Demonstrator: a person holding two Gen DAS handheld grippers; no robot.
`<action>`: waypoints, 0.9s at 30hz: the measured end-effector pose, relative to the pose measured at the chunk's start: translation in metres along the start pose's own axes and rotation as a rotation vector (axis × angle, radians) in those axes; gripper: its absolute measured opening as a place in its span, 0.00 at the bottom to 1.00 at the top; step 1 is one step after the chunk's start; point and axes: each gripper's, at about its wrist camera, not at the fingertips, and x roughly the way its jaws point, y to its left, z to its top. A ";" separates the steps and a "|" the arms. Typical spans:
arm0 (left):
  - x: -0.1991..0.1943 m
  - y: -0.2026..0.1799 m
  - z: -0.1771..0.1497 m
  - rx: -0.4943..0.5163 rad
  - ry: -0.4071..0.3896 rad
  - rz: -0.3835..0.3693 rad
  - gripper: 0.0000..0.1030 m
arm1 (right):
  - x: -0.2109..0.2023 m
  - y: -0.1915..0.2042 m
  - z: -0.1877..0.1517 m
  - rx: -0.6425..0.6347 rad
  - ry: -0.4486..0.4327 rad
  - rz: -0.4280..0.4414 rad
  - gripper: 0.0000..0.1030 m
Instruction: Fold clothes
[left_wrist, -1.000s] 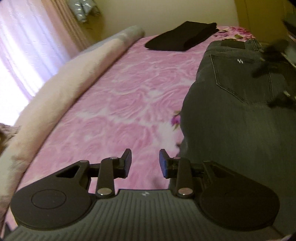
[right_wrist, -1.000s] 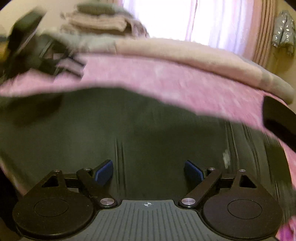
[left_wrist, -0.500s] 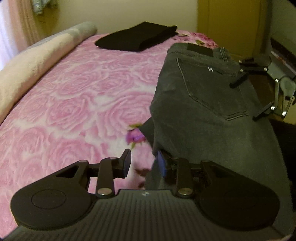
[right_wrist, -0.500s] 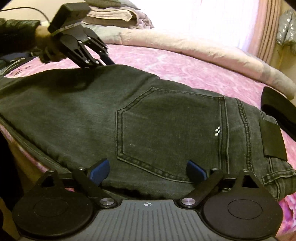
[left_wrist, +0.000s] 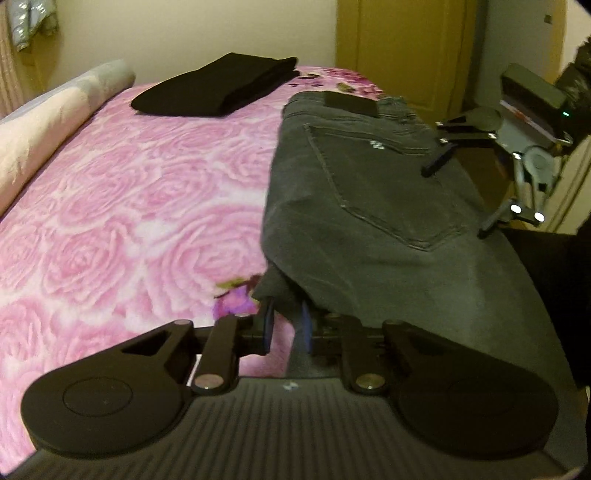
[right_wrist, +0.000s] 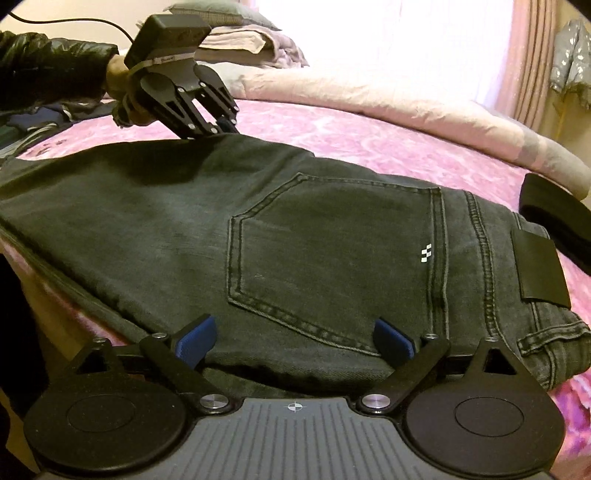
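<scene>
On the far left of the left wrist view, a rolled pale duvet (left_wrist: 48, 122) lies along the edge of the pink rose-patterned bedspread (left_wrist: 140, 192). Farther back rests a folded black garment (left_wrist: 218, 88), likely set aside there as finished work.

The task's thing, a pair of dark grey jeans (left_wrist: 369, 221), lies flat along the near right side of the bed, back pocket up and waistband toward the far end. One leg appears to be laid over the other, so the lengthwise fold looks done.

The left gripper (left_wrist: 284, 328) sits at the inner edge of the jeans, near the crotch. Its jaws have just been closing, and a dark flap of denim stands between the blue pads (left_wrist: 266, 325). They look nearly clenched on that flap, probably to gain a corner for lifting the leg section. The right wrist view shows the same gripper (right_wrist: 221, 127), held in a hand with a shiny black sleeve (right_wrist: 48, 70), its tips dipping behind the far edge of the jeans.

The right gripper (right_wrist: 293, 339) has just been opening. Its fingers are spread wide and released at the near edge of the jeans, below the back pocket (right_wrist: 332, 258), holding nothing. It seems positioned to take the near edge, so that both hands can carry the cloth over for a crosswise fold.
</scene>
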 end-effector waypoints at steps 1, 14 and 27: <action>0.003 0.003 0.002 -0.014 -0.005 0.019 0.13 | 0.000 -0.001 0.000 0.000 -0.001 0.001 0.94; -0.037 0.030 -0.006 -0.372 -0.047 0.029 0.29 | -0.001 -0.004 0.000 0.008 0.013 0.008 0.94; -0.017 -0.028 -0.004 -0.346 0.016 -0.078 0.37 | -0.002 -0.004 -0.003 0.018 0.000 -0.003 0.94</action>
